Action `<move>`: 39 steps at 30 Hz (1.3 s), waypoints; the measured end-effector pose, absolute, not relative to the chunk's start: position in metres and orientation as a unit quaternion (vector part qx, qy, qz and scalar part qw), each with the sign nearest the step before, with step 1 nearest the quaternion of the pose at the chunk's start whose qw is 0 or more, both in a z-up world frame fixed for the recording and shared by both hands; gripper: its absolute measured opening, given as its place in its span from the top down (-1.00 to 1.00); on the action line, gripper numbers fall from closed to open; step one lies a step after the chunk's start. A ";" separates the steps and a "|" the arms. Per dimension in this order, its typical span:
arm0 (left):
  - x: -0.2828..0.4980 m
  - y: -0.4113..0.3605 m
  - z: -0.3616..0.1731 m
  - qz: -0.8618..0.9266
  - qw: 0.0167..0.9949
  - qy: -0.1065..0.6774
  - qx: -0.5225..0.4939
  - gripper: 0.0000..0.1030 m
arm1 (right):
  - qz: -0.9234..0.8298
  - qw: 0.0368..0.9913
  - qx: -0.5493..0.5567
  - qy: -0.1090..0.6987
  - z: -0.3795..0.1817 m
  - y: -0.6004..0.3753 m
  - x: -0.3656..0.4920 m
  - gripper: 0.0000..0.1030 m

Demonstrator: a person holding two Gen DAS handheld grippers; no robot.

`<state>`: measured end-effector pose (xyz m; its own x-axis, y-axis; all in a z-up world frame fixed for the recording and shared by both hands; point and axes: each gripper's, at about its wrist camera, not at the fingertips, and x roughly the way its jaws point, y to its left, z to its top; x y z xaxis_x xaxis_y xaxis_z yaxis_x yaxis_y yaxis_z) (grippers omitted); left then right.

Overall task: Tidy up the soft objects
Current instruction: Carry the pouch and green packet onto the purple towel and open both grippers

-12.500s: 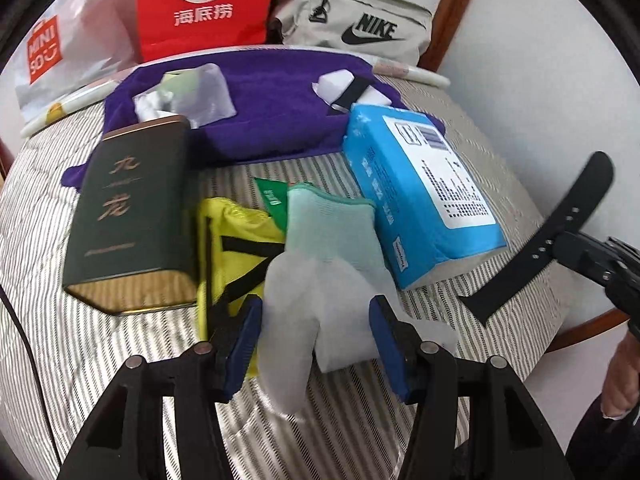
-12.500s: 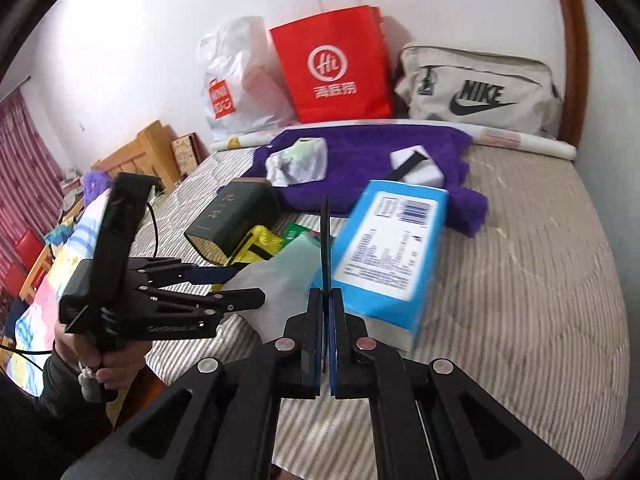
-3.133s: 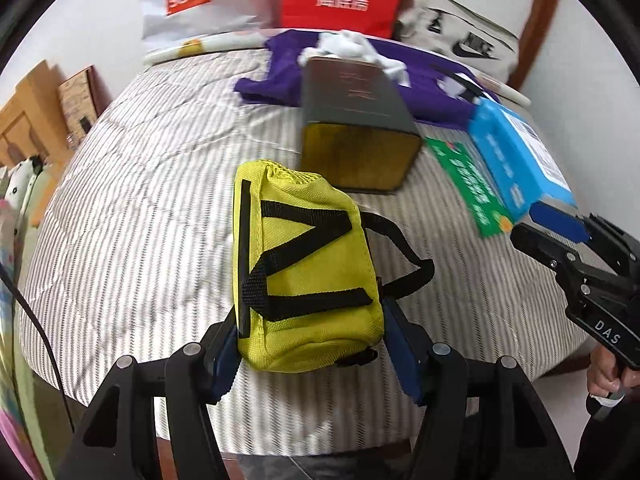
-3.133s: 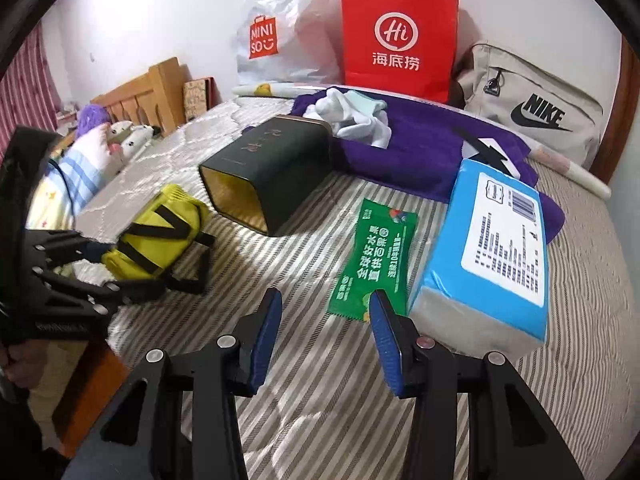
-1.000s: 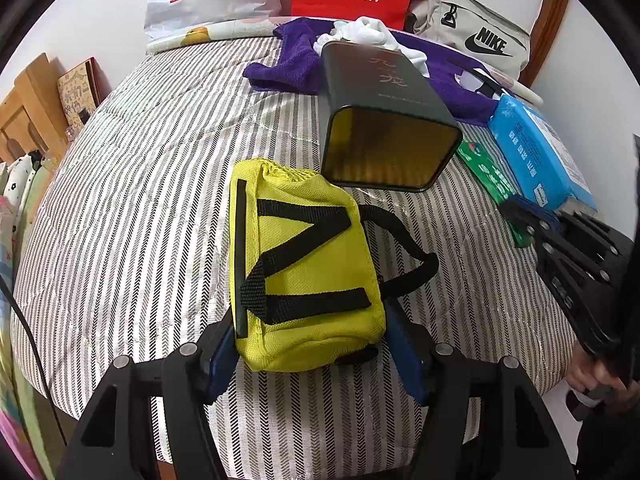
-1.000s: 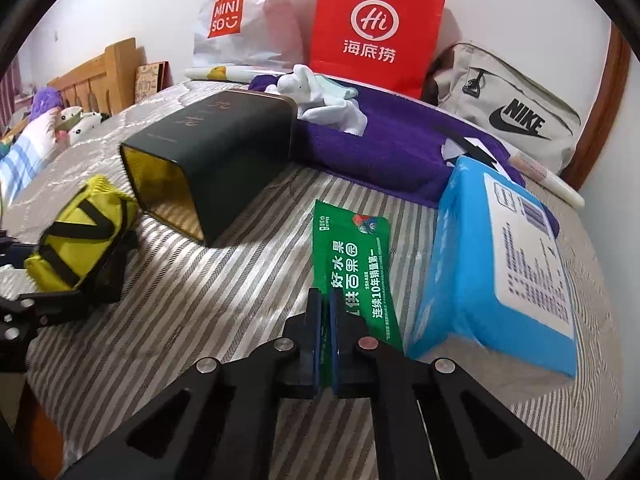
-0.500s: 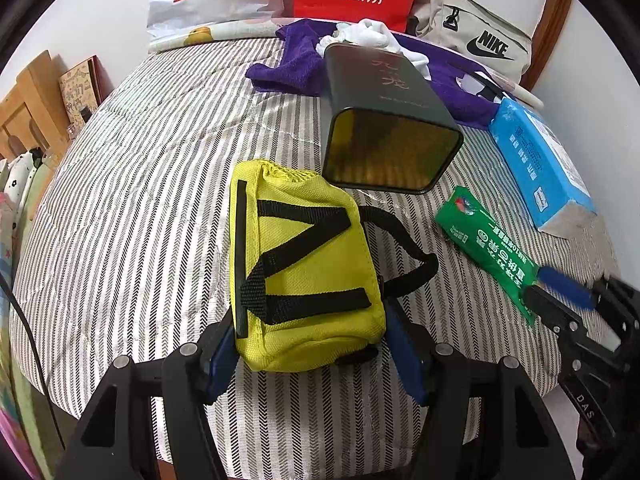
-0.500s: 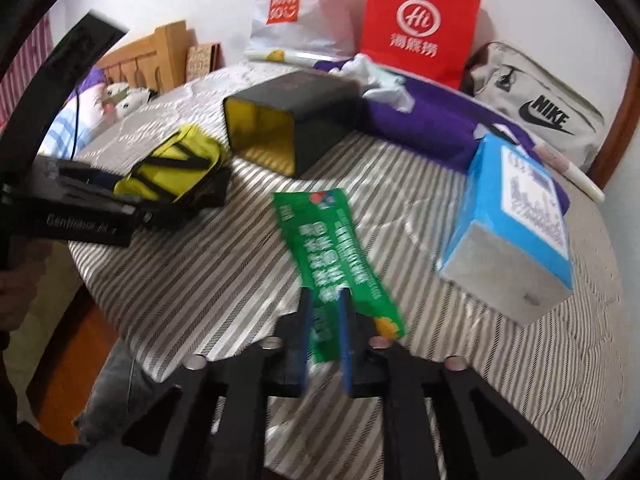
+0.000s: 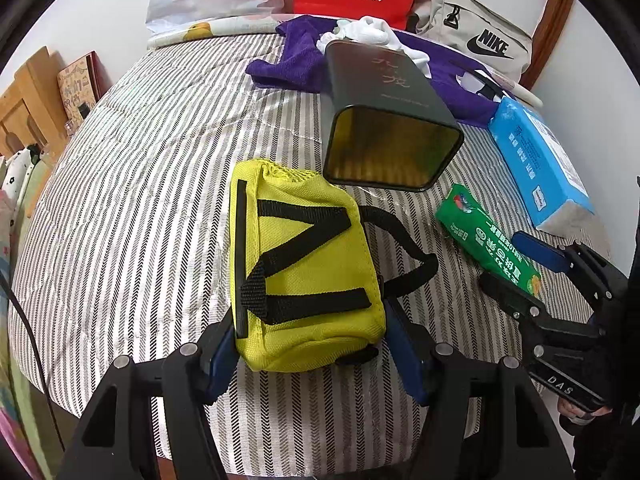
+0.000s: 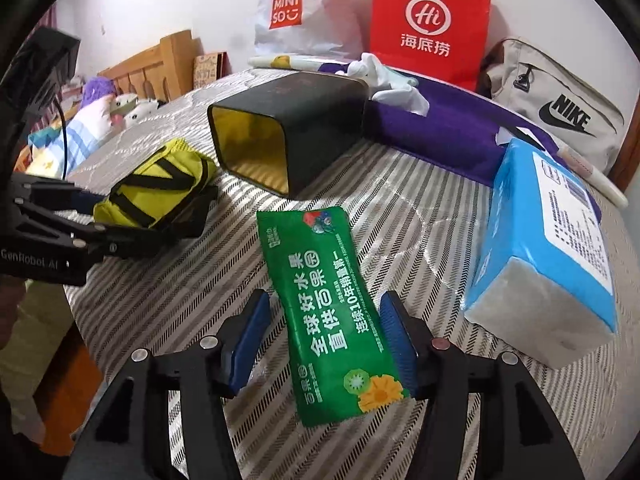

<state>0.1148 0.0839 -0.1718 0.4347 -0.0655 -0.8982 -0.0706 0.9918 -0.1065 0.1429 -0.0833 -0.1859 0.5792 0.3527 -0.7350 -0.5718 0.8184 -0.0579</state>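
"MINISO" on the white bag (image 10: 304,12) at 11 o'clock; "Hi 海底捞" on the red bag (image 10: 428,20) at 12; "NIKE" on the grey bag (image 10: 560,92) at 2; "全球好水果" and "10" on the green packet (image 10: 332,312); "GenRobot.AI" on the left claw (image 10: 104,216); "DAS" on the right claw (image 9: 516,264).

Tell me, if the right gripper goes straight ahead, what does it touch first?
Most likely the green packet, lying flat between the open right gripper fingers. Beyond it stands the dark tin, though depth is uncertain.

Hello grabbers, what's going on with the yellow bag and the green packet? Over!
Left gripper clamped on yellow bag. Right gripper open, green packet lying loose between its fingers. Dark tin on its side just beyond, mouth facing us.
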 end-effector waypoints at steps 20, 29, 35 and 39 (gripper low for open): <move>0.093 0.081 -0.139 -0.005 0.856 0.508 -0.091 -0.21 | 0.241 0.884 -0.099 0.388 -0.158 -0.152 0.107 0.49; 0.087 0.068 -0.107 -0.017 0.868 0.488 -0.092 -0.21 | 0.233 0.904 -0.083 0.348 -0.121 -0.180 0.089 0.49; 0.094 0.058 -0.090 -0.024 0.873 0.479 -0.093 -0.21 | 0.227 0.917 -0.073 0.319 -0.096 -0.194 0.088 0.49; 0.106 0.055 -0.080 -0.025 0.874 0.474 -0.106 -0.21 | 0.227 0.920 -0.064 0.313 -0.084 -0.204 0.098 0.49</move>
